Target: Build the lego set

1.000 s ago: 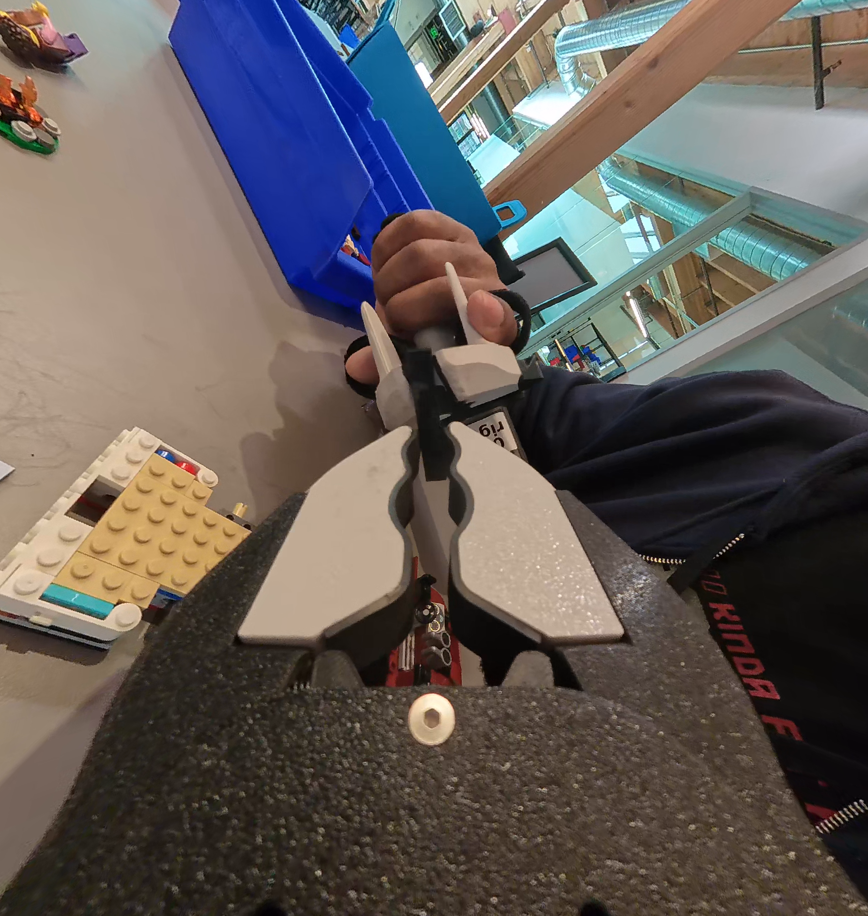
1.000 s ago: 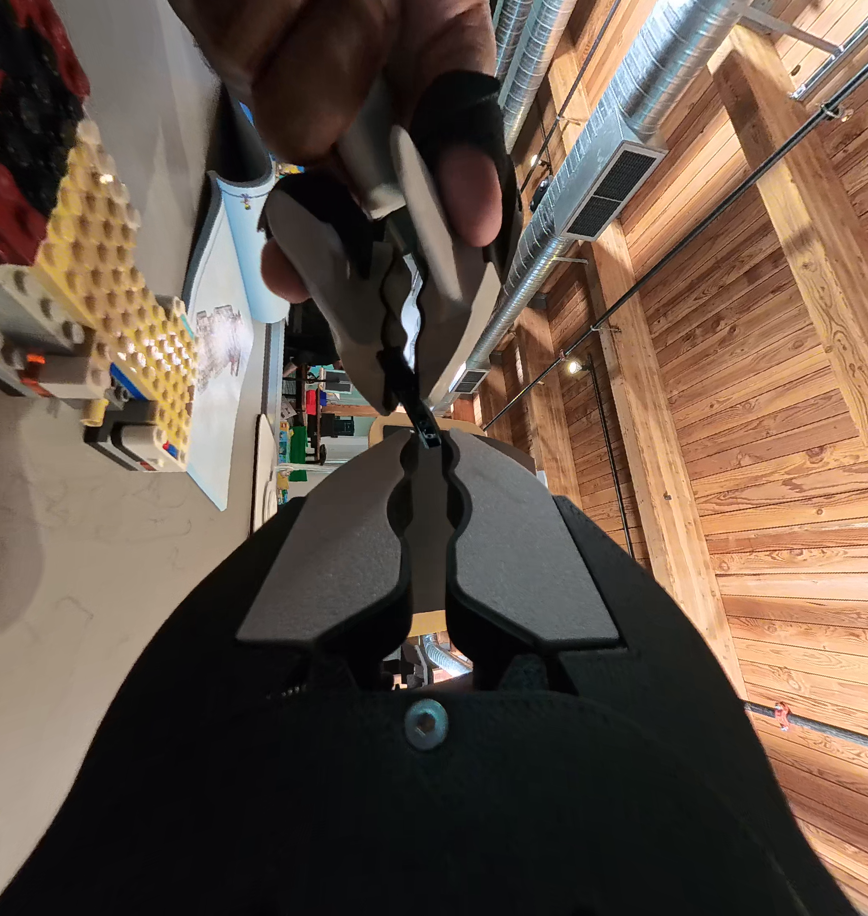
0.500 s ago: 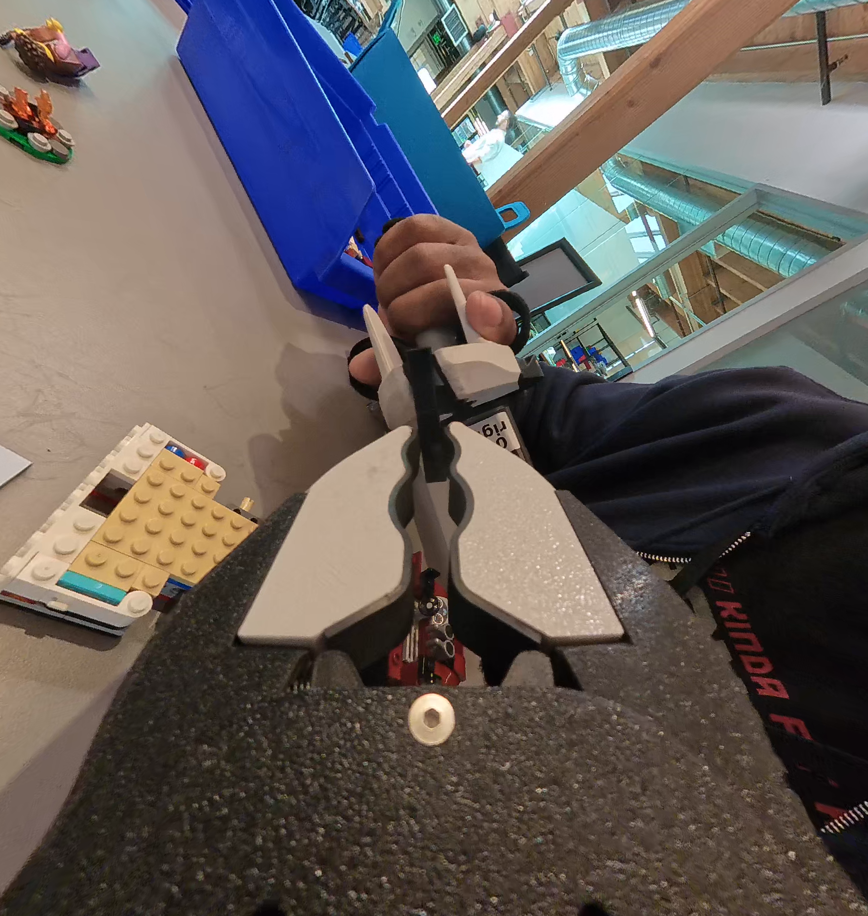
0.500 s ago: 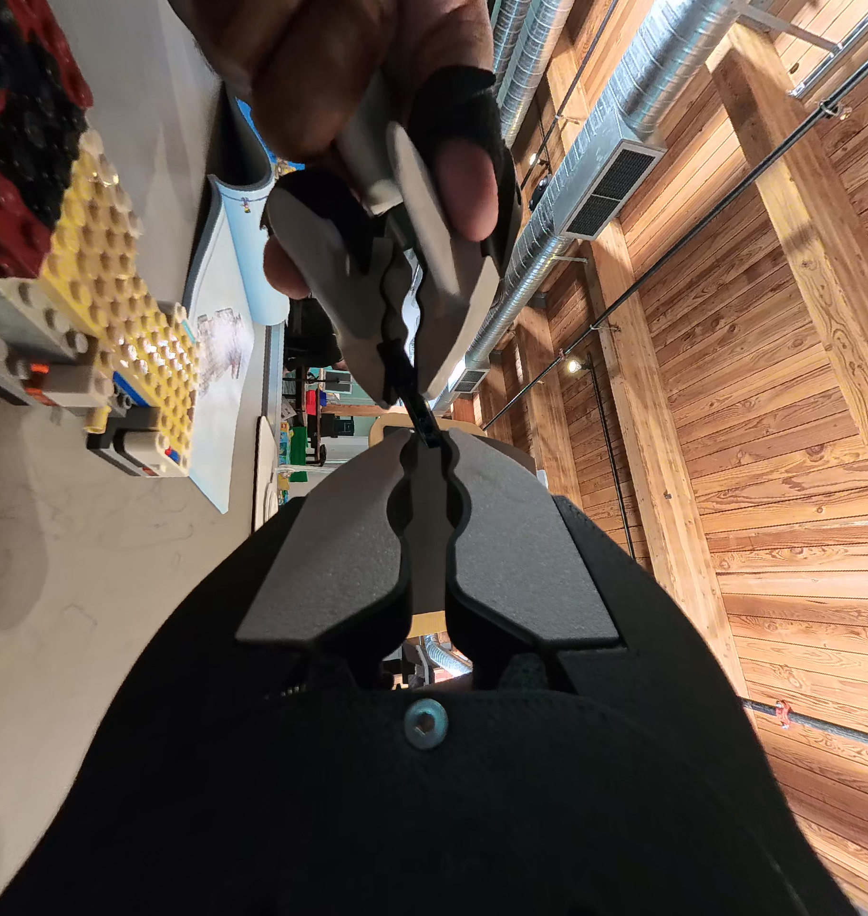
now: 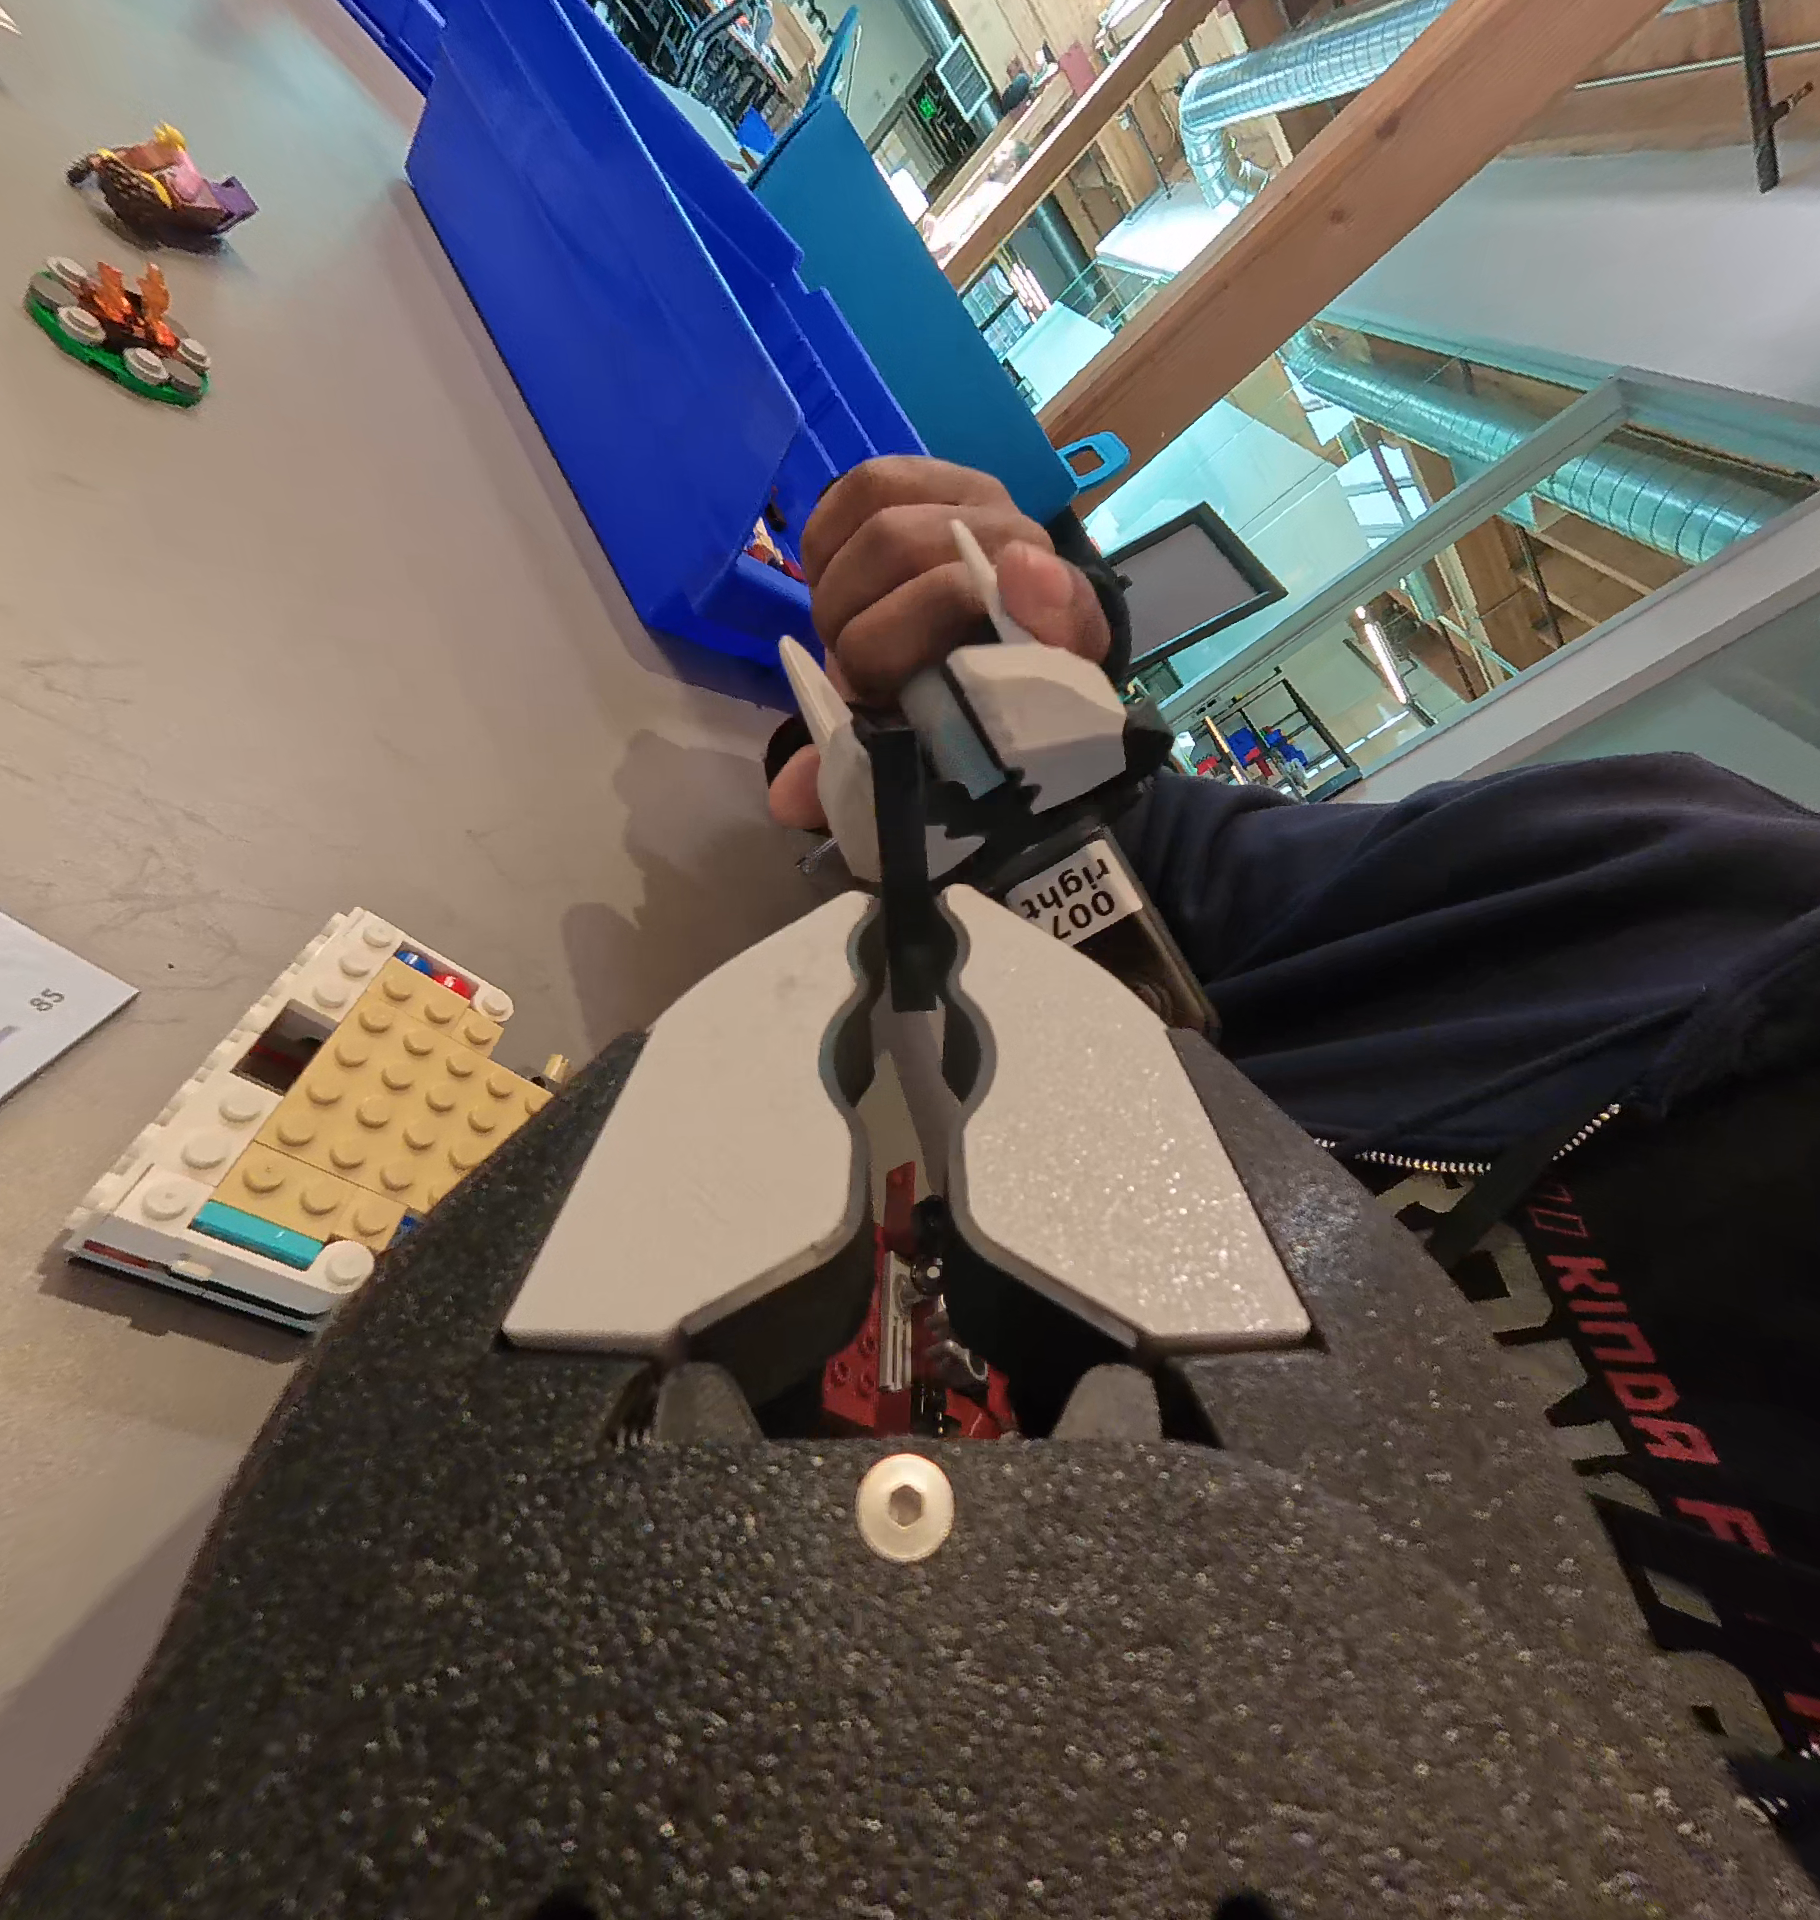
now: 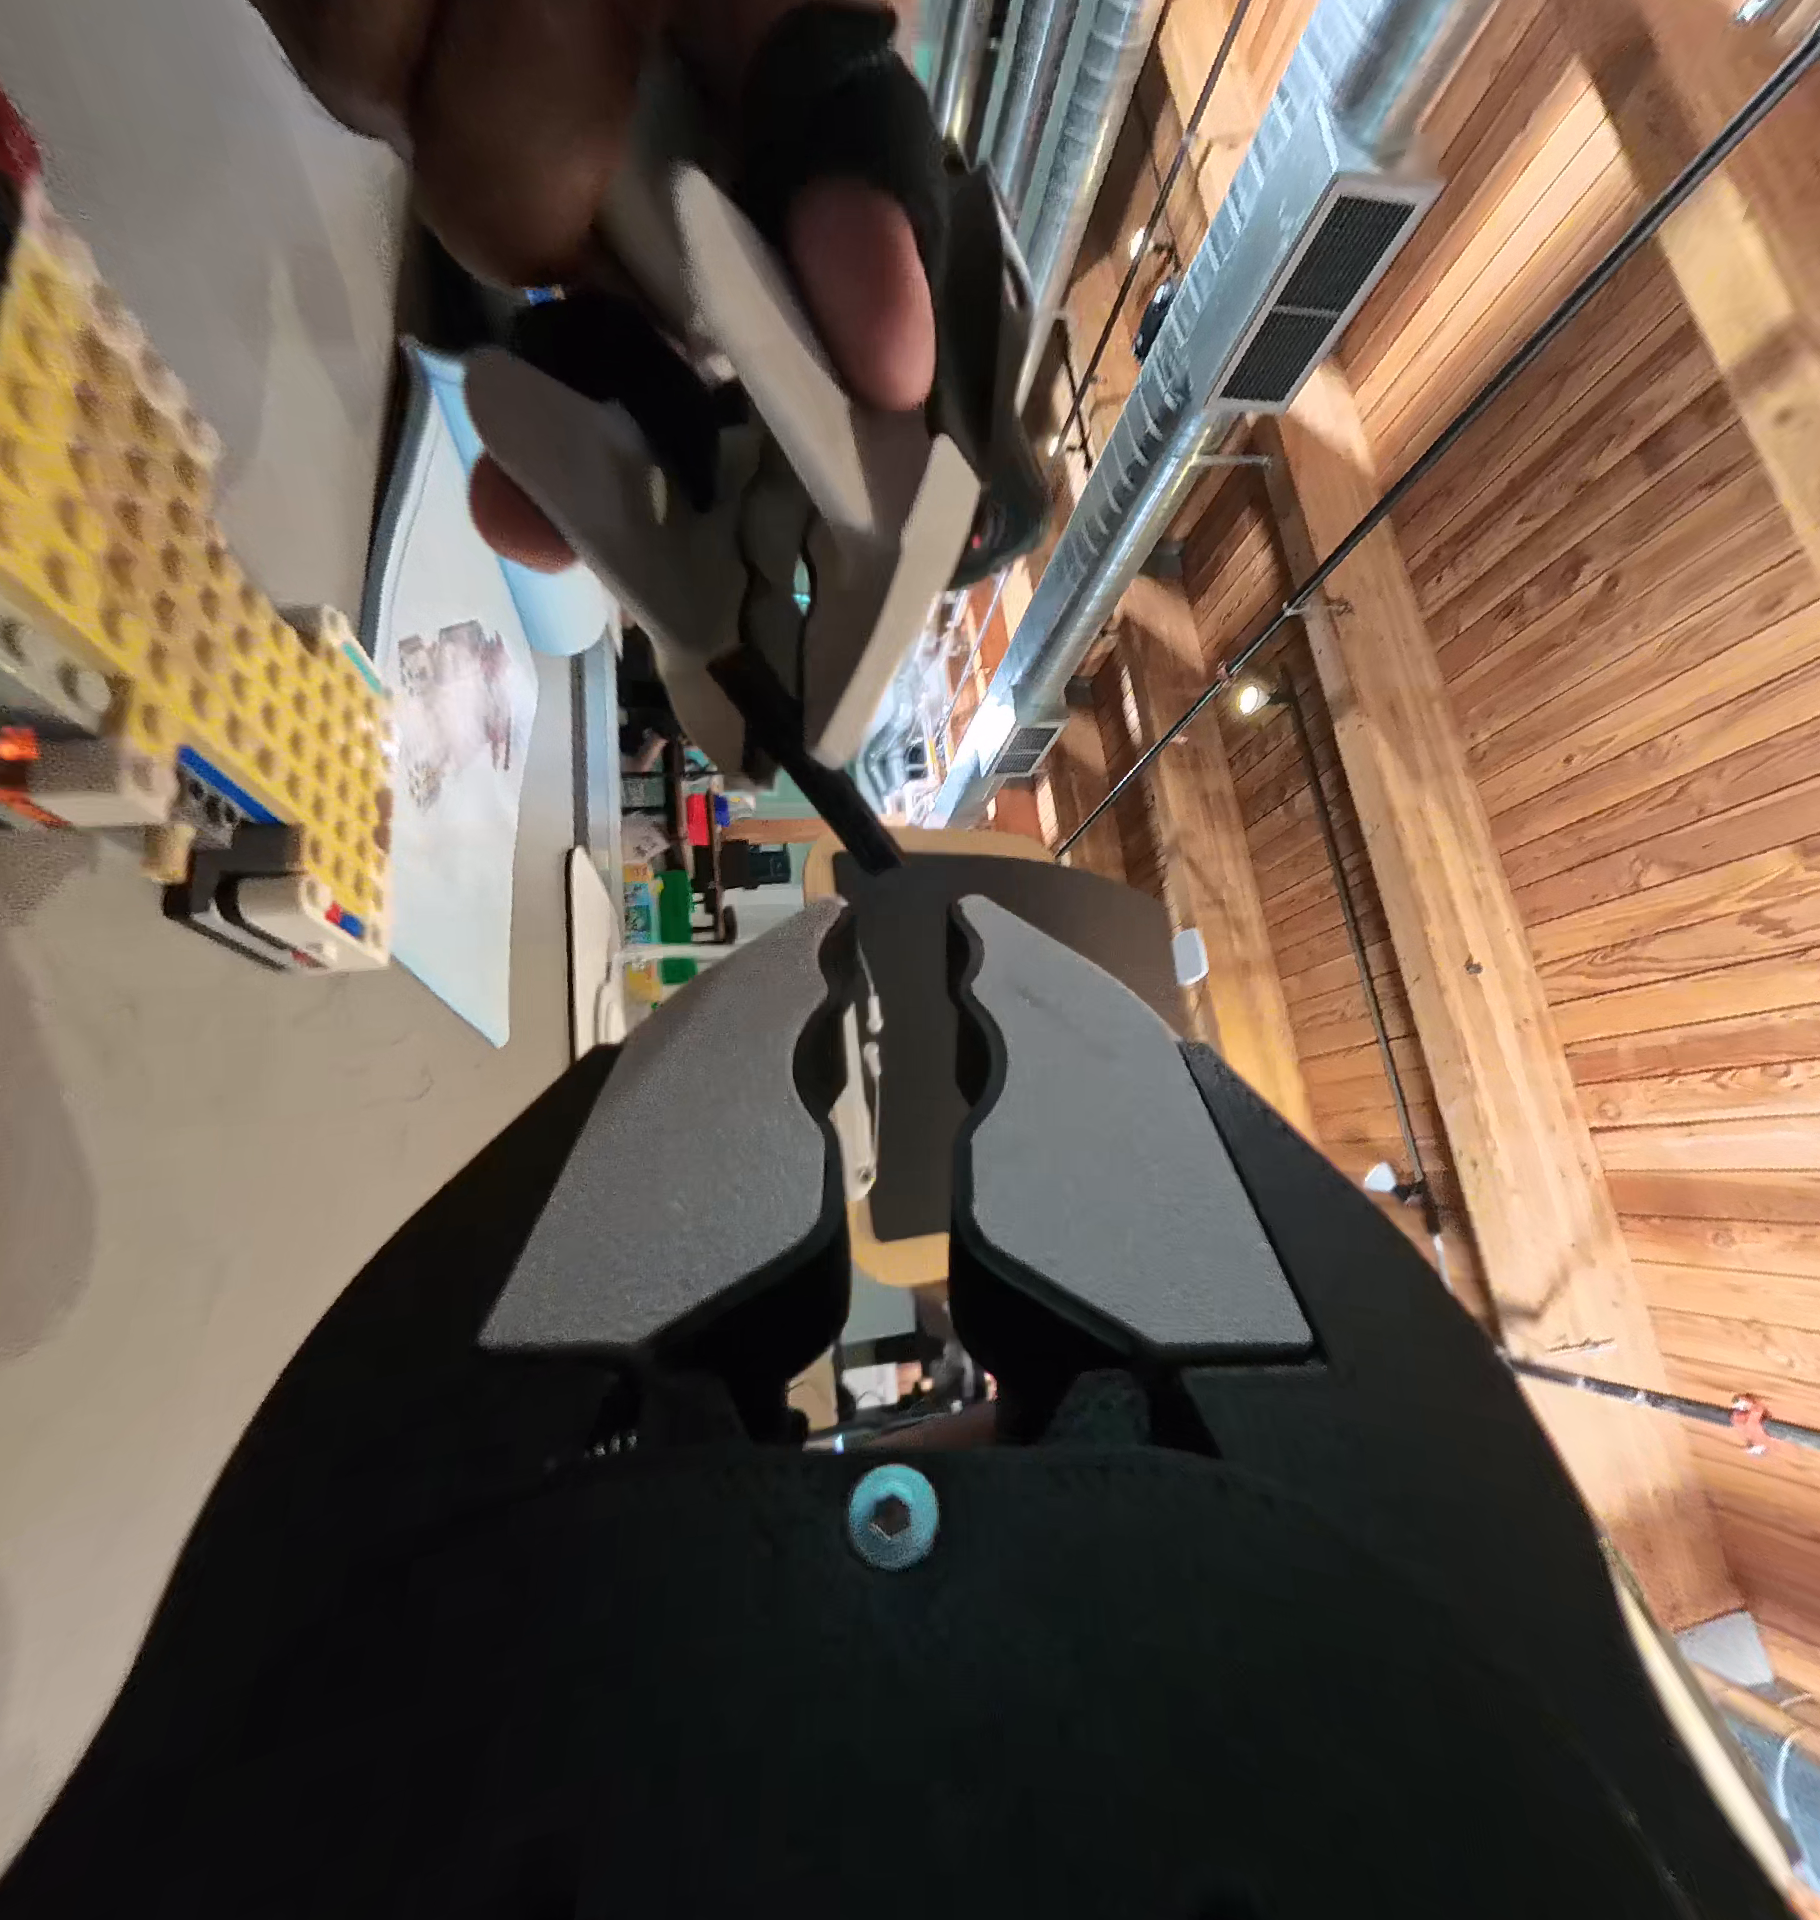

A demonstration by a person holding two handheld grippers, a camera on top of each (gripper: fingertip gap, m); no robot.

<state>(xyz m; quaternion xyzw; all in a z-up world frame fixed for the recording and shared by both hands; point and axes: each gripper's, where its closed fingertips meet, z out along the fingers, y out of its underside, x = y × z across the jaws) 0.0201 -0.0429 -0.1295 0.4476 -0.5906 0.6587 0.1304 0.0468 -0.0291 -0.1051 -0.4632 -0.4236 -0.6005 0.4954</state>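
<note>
My left gripper (image 5: pixel 908 914) is clamped on a thin black plastic rod (image 5: pixel 904 883), both grey pads pressing it. The rod runs toward 12 o'clock, into my right gripper (image 5: pixel 927 790), whose fingers stand apart around it without pressing. In the right wrist view the rod (image 6: pixel 833 800) leaves the left gripper's tips and ends just ahead of my right fingers (image 6: pixel 1041 997). A tan-and-white studded brick assembly (image 5: pixel 345 1112) lies on the grey table (image 5: pixel 262 623) at 9 o'clock; a blue plastic bin (image 5: pixel 625 343) stands at 11 o'clock.
</note>
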